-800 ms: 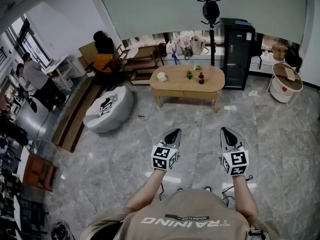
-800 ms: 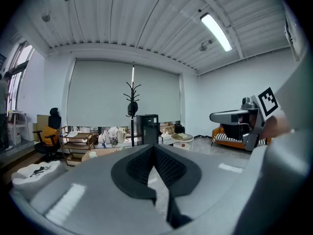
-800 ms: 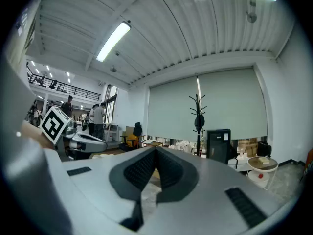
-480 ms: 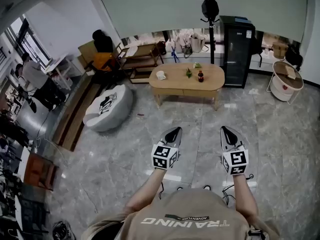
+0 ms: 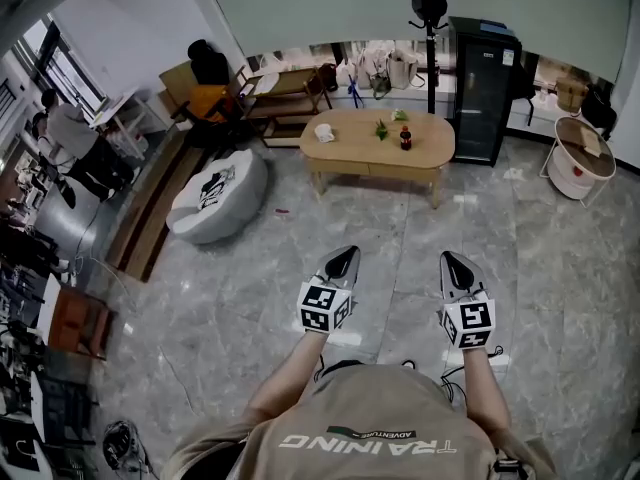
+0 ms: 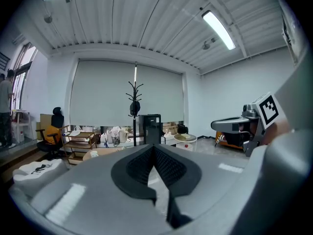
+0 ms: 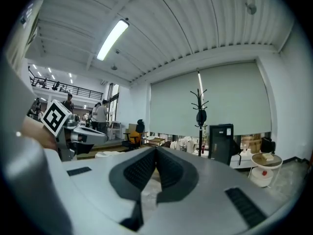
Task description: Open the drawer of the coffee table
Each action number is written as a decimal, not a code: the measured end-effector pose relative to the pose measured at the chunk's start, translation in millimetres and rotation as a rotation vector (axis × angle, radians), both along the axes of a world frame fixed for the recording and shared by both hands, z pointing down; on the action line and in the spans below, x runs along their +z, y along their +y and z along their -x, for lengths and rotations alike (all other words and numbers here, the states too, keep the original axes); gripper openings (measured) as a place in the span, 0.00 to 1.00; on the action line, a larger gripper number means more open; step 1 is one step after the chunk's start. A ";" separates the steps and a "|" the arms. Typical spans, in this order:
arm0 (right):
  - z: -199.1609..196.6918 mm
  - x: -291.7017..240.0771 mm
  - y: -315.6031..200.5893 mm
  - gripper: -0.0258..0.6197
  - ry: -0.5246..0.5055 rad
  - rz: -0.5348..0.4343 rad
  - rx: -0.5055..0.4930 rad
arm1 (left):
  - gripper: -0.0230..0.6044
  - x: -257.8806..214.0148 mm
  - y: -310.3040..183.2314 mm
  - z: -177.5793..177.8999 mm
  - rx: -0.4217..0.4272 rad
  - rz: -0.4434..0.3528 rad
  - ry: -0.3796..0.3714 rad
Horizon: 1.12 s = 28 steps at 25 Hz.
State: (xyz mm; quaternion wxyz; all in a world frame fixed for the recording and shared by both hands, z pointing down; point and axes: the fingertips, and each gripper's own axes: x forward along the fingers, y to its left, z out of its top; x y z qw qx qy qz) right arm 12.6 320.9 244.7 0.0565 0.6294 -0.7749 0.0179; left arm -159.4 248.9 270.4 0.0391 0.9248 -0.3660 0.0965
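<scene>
Wooden table [image 5: 378, 146] sits upper centre, long axis across the frame, drawer [image 5: 398, 171] facing down-frame. Well below, left gripper [image 5: 343, 260] and right gripper [image 5: 455, 264], both pinched closed and empty, point toward it.

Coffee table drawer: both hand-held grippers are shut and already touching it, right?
Not touching. The left hand-held gripper and right hand-held gripper are shut, but the head view shows them over the floor, well short of the coffee table drawer.
</scene>
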 end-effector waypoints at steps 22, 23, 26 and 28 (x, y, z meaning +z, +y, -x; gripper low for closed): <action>1.6 21.5 -74.3 0.04 0.022 0.053 0.031 | 0.02 35.0 -82.6 0.1 0.028 0.066 0.062; 4.8 20.3 -80.6 0.04 0.029 0.052 0.035 | 0.02 37.9 -90.9 4.5 0.026 0.075 0.069; 14.3 20.9 -98.7 0.04 0.043 0.066 0.044 | 0.02 39.4 -111.9 14.8 0.036 0.079 0.083; 22.4 21.8 -109.3 0.04 0.046 0.068 0.049 | 0.02 35.6 -126.0 23.5 0.051 0.063 0.081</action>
